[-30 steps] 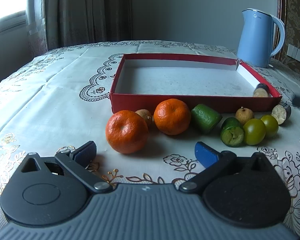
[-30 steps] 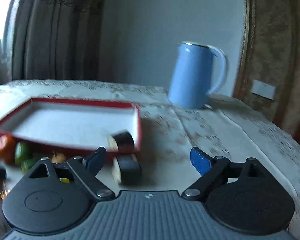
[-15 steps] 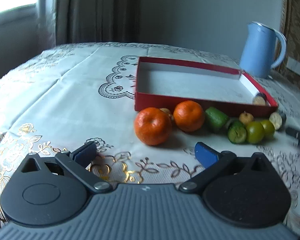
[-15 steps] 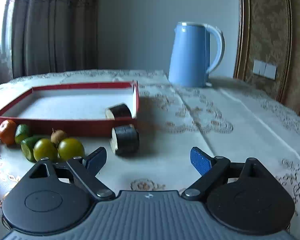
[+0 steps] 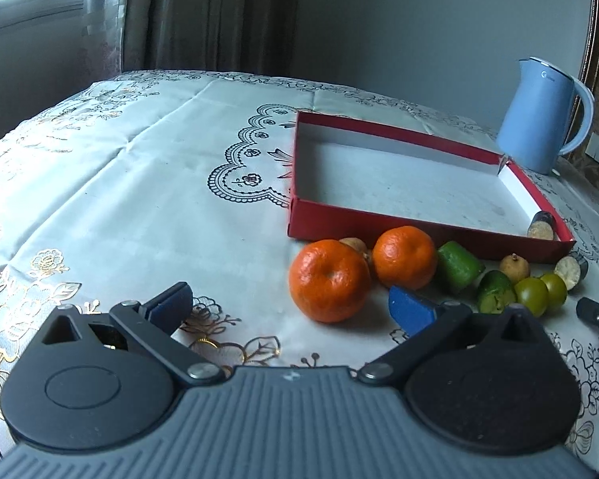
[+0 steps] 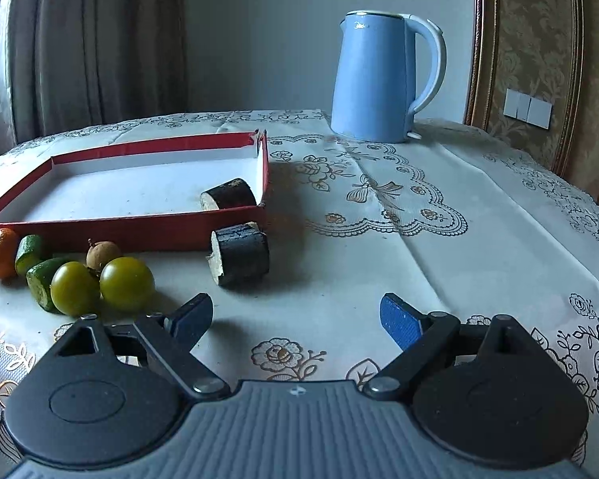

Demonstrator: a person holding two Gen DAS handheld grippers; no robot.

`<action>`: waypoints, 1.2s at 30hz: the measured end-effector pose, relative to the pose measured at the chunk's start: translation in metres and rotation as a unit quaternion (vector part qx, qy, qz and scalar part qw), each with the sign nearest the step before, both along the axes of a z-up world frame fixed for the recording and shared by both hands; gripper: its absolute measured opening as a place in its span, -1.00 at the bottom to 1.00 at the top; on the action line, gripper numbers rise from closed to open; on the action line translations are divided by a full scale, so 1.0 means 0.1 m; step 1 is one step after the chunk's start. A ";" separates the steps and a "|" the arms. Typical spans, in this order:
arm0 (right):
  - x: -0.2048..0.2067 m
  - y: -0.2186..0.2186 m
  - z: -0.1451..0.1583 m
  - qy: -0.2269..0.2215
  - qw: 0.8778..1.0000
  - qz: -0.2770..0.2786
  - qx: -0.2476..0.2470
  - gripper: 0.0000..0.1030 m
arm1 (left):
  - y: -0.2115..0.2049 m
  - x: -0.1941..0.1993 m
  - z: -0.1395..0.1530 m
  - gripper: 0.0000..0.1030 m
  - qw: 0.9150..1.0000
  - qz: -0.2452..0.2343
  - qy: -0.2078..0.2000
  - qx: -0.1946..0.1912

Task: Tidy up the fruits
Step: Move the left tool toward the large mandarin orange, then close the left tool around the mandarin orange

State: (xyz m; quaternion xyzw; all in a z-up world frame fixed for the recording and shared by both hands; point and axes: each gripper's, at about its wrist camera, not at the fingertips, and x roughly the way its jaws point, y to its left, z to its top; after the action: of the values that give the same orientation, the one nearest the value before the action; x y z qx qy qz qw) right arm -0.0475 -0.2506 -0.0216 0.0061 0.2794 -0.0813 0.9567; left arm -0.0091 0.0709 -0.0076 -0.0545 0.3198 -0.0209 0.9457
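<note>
Red tray (image 6: 147,235) ahead holds one dark chunk (image 6: 229,195); I keep left tool (image 5: 287,303) and right tool (image 6: 295,315) apart, empty, ready to grasp.

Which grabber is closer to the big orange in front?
Left. The left gripper is open just short of the front orange, which sits slightly right of its middle. The right gripper is open near the dark cut piece, at the row's other end.

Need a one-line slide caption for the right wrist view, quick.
Open right gripper hovers before a dark cut chunk outside the red cardboard tray, which holds another chunk.
</note>
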 end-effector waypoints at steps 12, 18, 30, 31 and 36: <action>0.03 0.00 -0.01 0.007 1.000 -0.001 -0.001 0.78 | -0.01 0.11 -0.01 1.00 1.000 -0.002 0.003 0.017; 0.03 0.00 -0.01 0.007 1.000 -0.001 -0.001 0.78 | -0.02 0.11 -0.02 1.00 1.000 -0.008 0.001 0.025; 0.03 0.00 -0.01 0.007 1.000 -0.003 -0.003 0.81 | -0.06 0.07 -0.02 0.59 0.999 -0.031 -0.004 0.029; 0.03 0.00 -0.01 0.007 1.000 -0.003 -0.003 0.81 | -0.07 0.06 -0.02 0.51 0.999 -0.034 -0.005 0.031; 0.03 0.00 -0.01 0.007 1.000 -0.004 -0.004 0.81 | -0.12 0.04 -0.01 -0.05 0.997 -0.064 -0.007 0.029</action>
State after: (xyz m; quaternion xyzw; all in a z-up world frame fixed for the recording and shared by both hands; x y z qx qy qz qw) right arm -0.0446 -0.2509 -0.0228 0.0031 0.2856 -0.0860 0.9545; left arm -0.0052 0.0587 -0.0084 -0.0063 0.3167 -0.0726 0.9457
